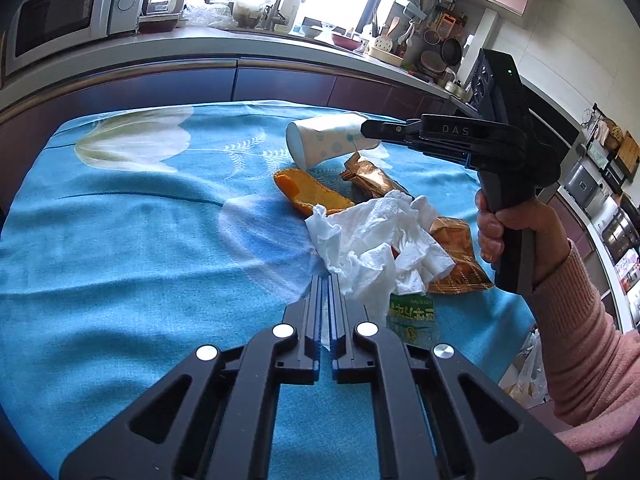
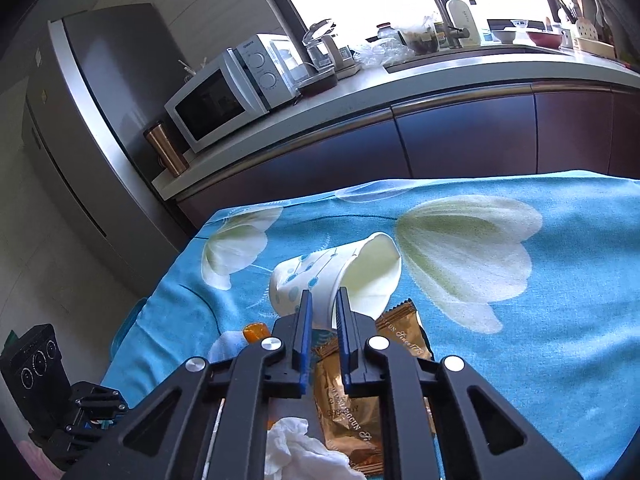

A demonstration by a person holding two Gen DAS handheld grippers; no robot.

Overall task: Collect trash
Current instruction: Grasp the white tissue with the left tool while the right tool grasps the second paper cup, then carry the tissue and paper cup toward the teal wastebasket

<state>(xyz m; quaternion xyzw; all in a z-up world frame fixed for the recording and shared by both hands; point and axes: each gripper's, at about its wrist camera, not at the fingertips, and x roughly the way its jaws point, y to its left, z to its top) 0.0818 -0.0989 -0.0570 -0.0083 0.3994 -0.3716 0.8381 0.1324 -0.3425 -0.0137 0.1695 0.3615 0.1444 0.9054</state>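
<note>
Left wrist view: I hold the left gripper (image 1: 325, 280) with jaws pinching the crumpled tissue (image 1: 376, 248) at frame centre, on the tabletop (image 1: 140, 240). It is soft and light; any fold serves. It hides part of the wrappers beneath.

Right wrist view: the right gripper (image 2: 323, 300) pinches the wall of the tipped paper cup (image 2: 340, 272), centre frame. Thin wall; it crushes easily.

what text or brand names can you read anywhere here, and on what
"DAS" on the right gripper, along its black arm.
"Galanz", small and faint, on the microwave above its dials.
Script on the brown snack wrapper: partly legible, something like "Sweet"; the rest is too distorted to read.
Yellow print on the green wrapper: too blurred to read.
The paper cup has only blue dots, no words.
</note>
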